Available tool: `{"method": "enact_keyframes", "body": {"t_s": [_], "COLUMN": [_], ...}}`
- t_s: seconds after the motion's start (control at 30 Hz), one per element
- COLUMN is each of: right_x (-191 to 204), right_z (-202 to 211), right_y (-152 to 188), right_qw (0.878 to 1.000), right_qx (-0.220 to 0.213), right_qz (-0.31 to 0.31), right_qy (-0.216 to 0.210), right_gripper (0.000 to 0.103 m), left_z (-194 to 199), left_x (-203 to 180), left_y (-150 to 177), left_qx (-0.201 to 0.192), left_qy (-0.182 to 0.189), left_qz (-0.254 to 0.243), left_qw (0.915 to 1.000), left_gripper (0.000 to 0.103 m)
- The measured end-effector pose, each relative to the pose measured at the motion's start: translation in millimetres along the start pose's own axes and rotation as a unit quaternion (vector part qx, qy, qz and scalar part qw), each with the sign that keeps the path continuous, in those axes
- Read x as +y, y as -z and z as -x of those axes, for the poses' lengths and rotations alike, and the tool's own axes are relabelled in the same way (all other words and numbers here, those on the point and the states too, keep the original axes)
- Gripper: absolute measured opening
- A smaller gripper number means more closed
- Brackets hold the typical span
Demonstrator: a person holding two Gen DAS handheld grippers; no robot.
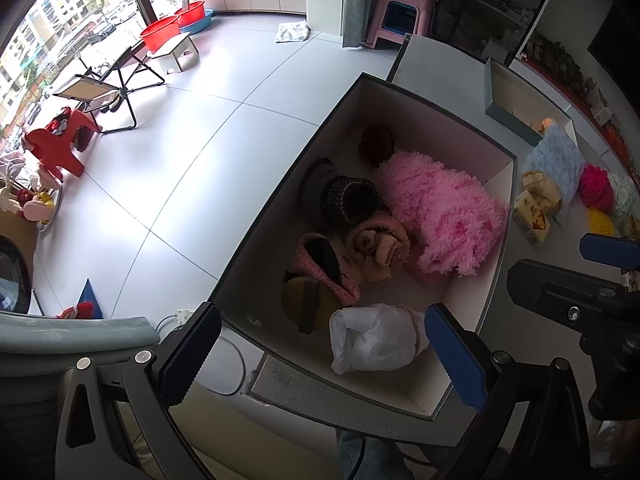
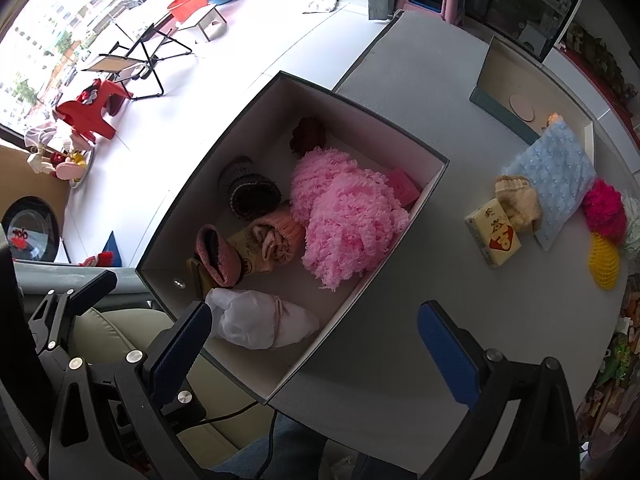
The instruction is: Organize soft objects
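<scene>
A dark-rimmed open box (image 1: 440,108) (image 2: 360,108) stands on the grey table (image 2: 400,320). It holds a fluffy pink item (image 1: 440,216) (image 2: 344,216), a dark knit hat (image 1: 348,200) (image 2: 252,188), a rolled peach knit (image 1: 380,244) (image 2: 276,236) and a white plastic bag (image 1: 376,336) (image 2: 260,320). My left gripper (image 1: 320,356) hovers open above the box's near end, holding nothing. My right gripper (image 2: 314,352) hangs open over the box's near right corner, also holding nothing. Loose on the table lie a blue dotted pillow (image 2: 556,172), a beige knit (image 2: 520,200), a magenta pompom (image 2: 604,208) and a yellow knit (image 2: 604,260).
A yellow tissue pack (image 2: 494,236) lies by the beige knit. A shallow teal box (image 2: 504,108) sits behind the pillow. Beyond the table's left edge, the floor holds a folding chair (image 1: 108,92), a red stool (image 1: 60,140) and red basins (image 1: 160,32). A cushioned seat (image 2: 120,336) is below.
</scene>
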State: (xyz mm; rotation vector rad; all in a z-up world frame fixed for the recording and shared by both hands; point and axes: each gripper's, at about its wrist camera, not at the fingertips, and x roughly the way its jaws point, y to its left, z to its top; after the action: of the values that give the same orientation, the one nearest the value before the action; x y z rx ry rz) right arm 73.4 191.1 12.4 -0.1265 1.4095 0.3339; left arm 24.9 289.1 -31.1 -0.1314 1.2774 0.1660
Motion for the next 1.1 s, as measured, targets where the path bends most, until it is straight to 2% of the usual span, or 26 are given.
{"method": "enact_keyframes", "body": {"t_s": [1.1], "right_x": [5.9], "right_z": [1.8], "right_y": [0.1], "right_qw": [1.000], "right_qx": [-0.005], "right_qz": [0.010], "right_qy": [-0.003], "right_gripper": [0.103], "left_z": [-10.6], "left_x": [-0.2], "left_y": [0.7], "left_qx": [0.020], "left_qy": [-0.003], "left_qz": [0.000], "left_qw": [0.9998], "left_gripper": [0.102]}}
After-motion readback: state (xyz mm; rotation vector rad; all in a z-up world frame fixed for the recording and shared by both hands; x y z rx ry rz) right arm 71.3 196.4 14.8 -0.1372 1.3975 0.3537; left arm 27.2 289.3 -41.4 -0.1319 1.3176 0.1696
